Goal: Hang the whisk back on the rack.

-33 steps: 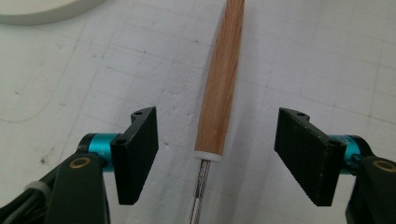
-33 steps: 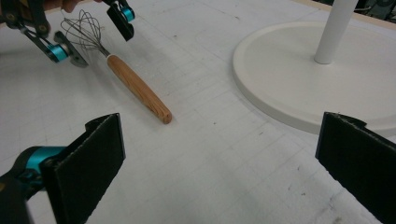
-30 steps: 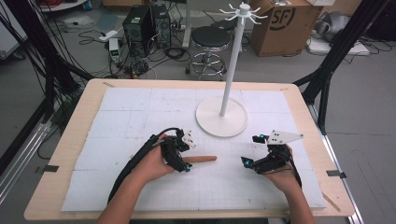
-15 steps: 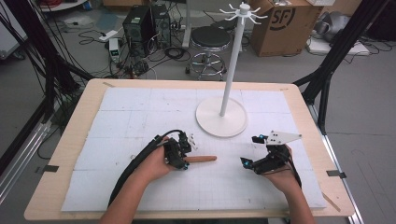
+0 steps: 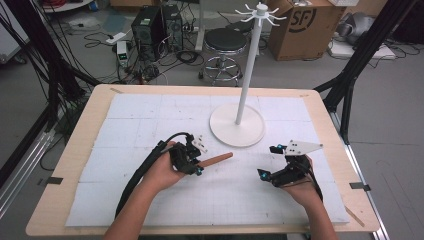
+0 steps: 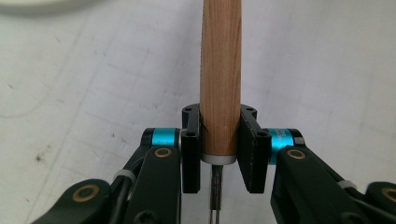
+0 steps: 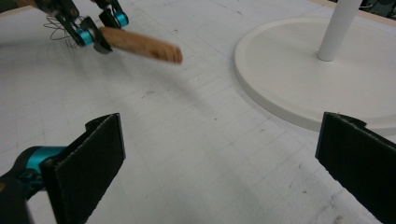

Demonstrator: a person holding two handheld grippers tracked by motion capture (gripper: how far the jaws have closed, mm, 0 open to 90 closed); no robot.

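Evidently the left gripper (image 6: 219, 154) has just been closing, and its black pads now pinch the round wooden handle (image 5: 216, 160) at the end where a grey metal collar and a thin wire stem leave it, which looks like a whisk's handle, though the wire part is mostly hidden behind the hand. Gripping by that end lets the long wooden part jut forward, out past the jaws, just above the white gridded mat (image 5: 150, 125) and pointing toward the round white base (image 5: 237, 131) of the tall white hanging stand with its crown of small hooks (image 5: 260, 11). I would judge the hold is meant for carrying the tool up to one of those hooks. The right gripper (image 5: 272, 162) waits well apart on the mat, jaws spread wide with nothing between them, perhaps ready to steady something. Nothing lies between the handle and the stand; only the upright pole (image 5: 248, 70) itself could get in the way. Behind the wooden table (image 5: 70, 150) stand a black stool (image 5: 226, 42), a cardboard box (image 5: 305, 25) and cables on the floor.
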